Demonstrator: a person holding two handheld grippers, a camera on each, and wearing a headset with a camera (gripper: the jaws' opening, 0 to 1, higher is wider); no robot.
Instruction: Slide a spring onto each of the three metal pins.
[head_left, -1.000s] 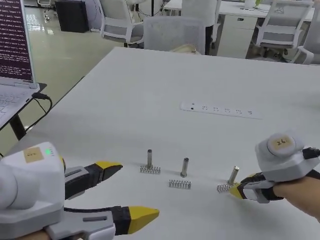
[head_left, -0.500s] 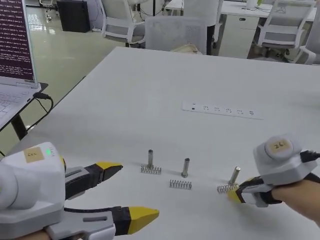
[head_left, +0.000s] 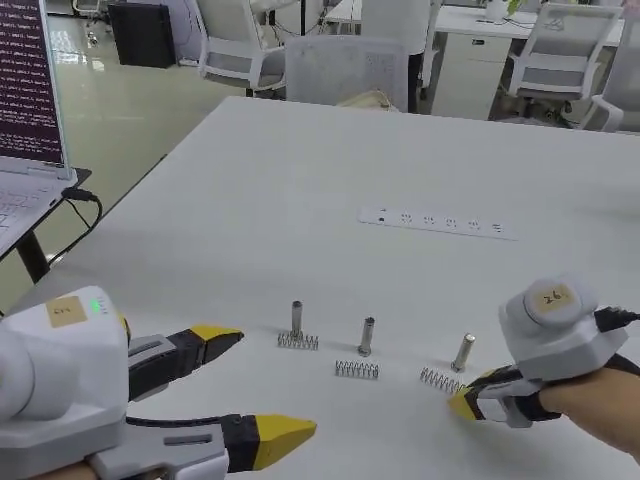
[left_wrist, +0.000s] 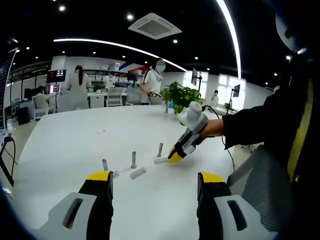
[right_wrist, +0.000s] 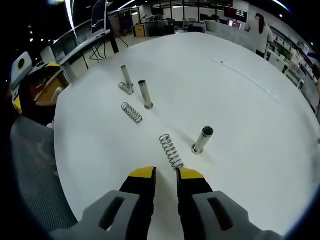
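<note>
Three short metal pins stand upright in a row on the white table: left pin (head_left: 297, 318), middle pin (head_left: 367, 336), right pin (head_left: 463, 352). A loose spring lies flat by each: left spring (head_left: 298, 342), middle spring (head_left: 357, 370), right spring (head_left: 438, 380). My right gripper (head_left: 462, 400) is low on the table, its yellow tips just behind the right spring's near end. In the right gripper view the jaws (right_wrist: 166, 172) stand a narrow gap apart, with the spring (right_wrist: 171, 150) lying ahead beside the right pin (right_wrist: 202, 140). My left gripper (head_left: 265, 383) hovers wide open at the near left.
A white power strip (head_left: 438, 223) lies further back on the table. A laptop (head_left: 25, 110) with a cable (head_left: 85, 200) sits on a side stand at the left. Office chairs (head_left: 345, 70) stand beyond the far edge.
The right gripper has drawn back slightly toward me, and the right spring now lies stretched out to the left in front of its tips. The left gripper has stayed put.
</note>
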